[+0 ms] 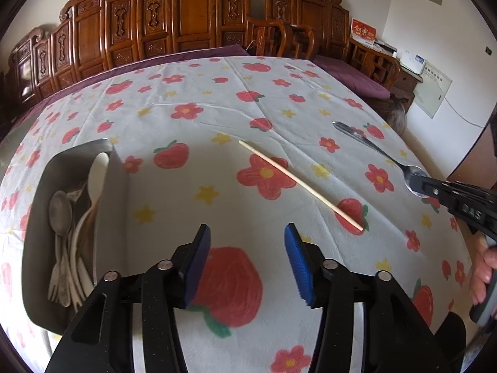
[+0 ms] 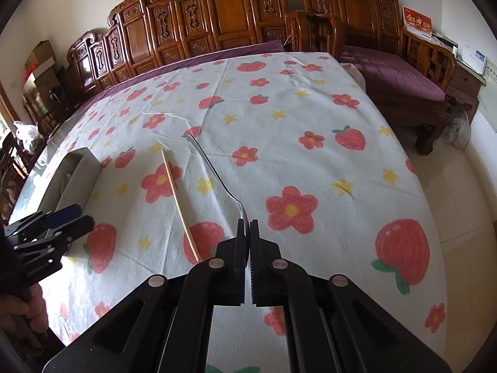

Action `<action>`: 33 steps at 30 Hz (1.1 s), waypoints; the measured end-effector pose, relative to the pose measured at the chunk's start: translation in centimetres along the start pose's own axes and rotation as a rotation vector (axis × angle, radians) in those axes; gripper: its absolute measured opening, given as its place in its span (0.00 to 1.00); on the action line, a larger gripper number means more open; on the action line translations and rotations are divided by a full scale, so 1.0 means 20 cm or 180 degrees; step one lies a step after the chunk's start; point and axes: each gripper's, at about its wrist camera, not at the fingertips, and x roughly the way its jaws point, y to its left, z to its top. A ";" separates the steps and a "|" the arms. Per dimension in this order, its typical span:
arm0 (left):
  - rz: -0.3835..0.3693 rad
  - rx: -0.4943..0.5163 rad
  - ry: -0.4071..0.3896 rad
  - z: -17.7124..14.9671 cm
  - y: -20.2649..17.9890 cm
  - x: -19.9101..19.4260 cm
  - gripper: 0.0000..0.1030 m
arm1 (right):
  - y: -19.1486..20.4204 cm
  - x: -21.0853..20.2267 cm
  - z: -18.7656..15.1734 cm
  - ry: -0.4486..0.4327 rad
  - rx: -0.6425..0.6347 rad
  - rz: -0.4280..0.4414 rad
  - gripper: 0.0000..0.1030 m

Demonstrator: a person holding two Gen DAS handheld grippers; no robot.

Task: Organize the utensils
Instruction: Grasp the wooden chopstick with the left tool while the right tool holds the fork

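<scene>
My right gripper [image 2: 249, 222] is shut on the head end of a metal fork [image 2: 214, 171], whose handle points away over the table; it also shows in the left wrist view [image 1: 377, 152], gripped by the right gripper [image 1: 425, 186]. A single wooden chopstick [image 1: 299, 185] lies on the flowered tablecloth between the grippers, also seen in the right wrist view [image 2: 179, 205]. My left gripper [image 1: 247, 233] is open and empty above the cloth, near a grey utensil tray [image 1: 40, 248] holding metal spoons, forks and white spoons [image 1: 96, 171].
The tray [image 2: 77, 168] sits at the table's left side. The tablecloth [image 2: 310, 143] covers the whole table. A carved wooden bench [image 2: 217, 15] with purple cushions stands behind the table; the floor drops off to the right.
</scene>
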 end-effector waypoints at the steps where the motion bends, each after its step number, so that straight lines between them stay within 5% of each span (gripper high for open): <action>1: -0.0018 -0.0018 0.0008 0.00 -0.01 0.02 0.51 | 0.00 0.00 -0.01 -0.0006 0.0005 -0.0011 0.03; 10: 0.0012 0.0171 0.0059 0.08 -0.20 0.15 0.59 | -0.12 0.06 -0.08 -0.0001 0.0204 -0.0098 0.03; 26: 0.0111 0.0042 0.0344 0.18 -0.35 0.44 0.58 | -0.15 0.05 -0.11 -0.0132 0.0167 -0.0151 0.03; 33: 0.0207 0.0151 0.0405 0.14 -0.29 0.39 0.13 | -0.11 0.04 -0.10 -0.0147 0.0102 -0.0153 0.03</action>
